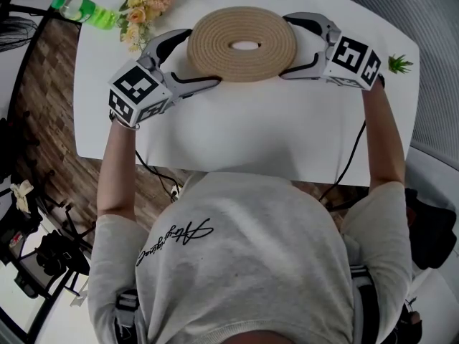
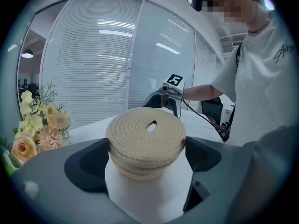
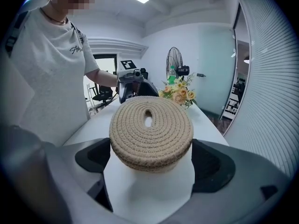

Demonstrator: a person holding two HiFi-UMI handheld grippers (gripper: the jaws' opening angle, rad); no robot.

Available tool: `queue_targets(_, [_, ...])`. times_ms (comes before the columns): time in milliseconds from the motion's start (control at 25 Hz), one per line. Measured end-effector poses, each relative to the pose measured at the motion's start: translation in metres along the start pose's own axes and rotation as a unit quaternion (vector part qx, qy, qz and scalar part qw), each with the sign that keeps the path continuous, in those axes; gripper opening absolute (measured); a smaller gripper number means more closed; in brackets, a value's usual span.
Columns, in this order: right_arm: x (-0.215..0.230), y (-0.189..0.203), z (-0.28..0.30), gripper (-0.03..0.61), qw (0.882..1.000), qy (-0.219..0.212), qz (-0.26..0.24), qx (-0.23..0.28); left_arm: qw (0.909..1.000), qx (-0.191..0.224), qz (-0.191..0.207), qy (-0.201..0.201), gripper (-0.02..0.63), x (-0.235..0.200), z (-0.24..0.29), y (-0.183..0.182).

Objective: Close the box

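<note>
Woven rope box point(image 1: 244, 45) sits mid-desk point(image 1: 251, 131), with its lid point(image 3: 150, 122) seemingly seated. My left tool point(image 1: 192, 61) and right tool point(image 1: 297, 47) flank it, jaws apart, clamping nothing. It looks light, soft and grippy. Best hold, I judge: the lid's rim, pressed gently.

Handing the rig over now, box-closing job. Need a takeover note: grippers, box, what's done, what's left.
Left gripper: jaws apart, straddling the lid's left edge; contact unclear.
Right gripper: the same on the right edge.
Box: on the white table, between the grippers.
Done: the lid looks seated on the box.
Left: probably just check that it sits even, then back both grippers away.
</note>
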State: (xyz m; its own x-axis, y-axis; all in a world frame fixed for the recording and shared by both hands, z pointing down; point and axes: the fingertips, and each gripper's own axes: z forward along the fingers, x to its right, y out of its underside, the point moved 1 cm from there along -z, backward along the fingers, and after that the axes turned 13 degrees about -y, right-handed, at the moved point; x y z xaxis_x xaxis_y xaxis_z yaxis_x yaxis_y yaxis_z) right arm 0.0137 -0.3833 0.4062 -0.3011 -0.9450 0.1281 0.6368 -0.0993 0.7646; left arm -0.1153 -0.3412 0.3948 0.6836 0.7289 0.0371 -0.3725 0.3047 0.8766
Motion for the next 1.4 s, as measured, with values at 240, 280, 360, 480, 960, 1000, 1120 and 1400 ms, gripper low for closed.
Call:
queue_targets(240, [-0.001, 0.005, -0.002, 0.549, 0.999, 0.016, 0.024, 0.029, 0.9998, 0.015, -0.007, -0.007, 0.503, 0.0, -0.001, 0.0])
queue_targets(280, [-0.001, 0.006, -0.002, 0.549, 0.999, 0.023, 0.028, 0.036, 0.9997, 0.02, -0.012, -0.012, 0.503, 0.0, -0.002, 0.001])
queue_targets(360, [-0.002, 0.007, -0.004, 0.546, 0.997, 0.037, 0.036, 0.051, 0.9991, 0.029, -0.022, -0.024, 0.503, 0.0, -0.005, 0.002])
queue_targets(480, [-0.007, 0.009, -0.004, 0.546, 0.996, 0.054, 0.044, 0.061, 0.9977, 0.043, -0.036, -0.037, 0.503, 0.001, -0.008, 0.003])
queue_targets(960, [-0.027, -0.002, -0.004, 0.574, 0.982, 0.156, 0.045, 0.093, 0.9925, 0.072, -0.062, -0.077, 0.503, 0.007, -0.029, 0.002])
queue_targets(1000, [-0.029, -0.006, -0.006, 0.575, 0.98, 0.169, 0.043, 0.097, 0.9922, 0.075, -0.061, -0.078, 0.503, 0.009, -0.032, 0.0])
queue_targets(1120, [-0.04, -0.018, -0.011, 0.578, 0.973, 0.199, 0.038, 0.11, 0.9907, 0.091, -0.065, -0.078, 0.503, 0.017, -0.041, -0.007])
queue_targets(1400, [-0.077, -0.045, -0.017, 0.577, 0.956, 0.252, 0.028, 0.147, 0.9854, 0.129, -0.055, -0.095, 0.503, 0.04, -0.066, -0.027])
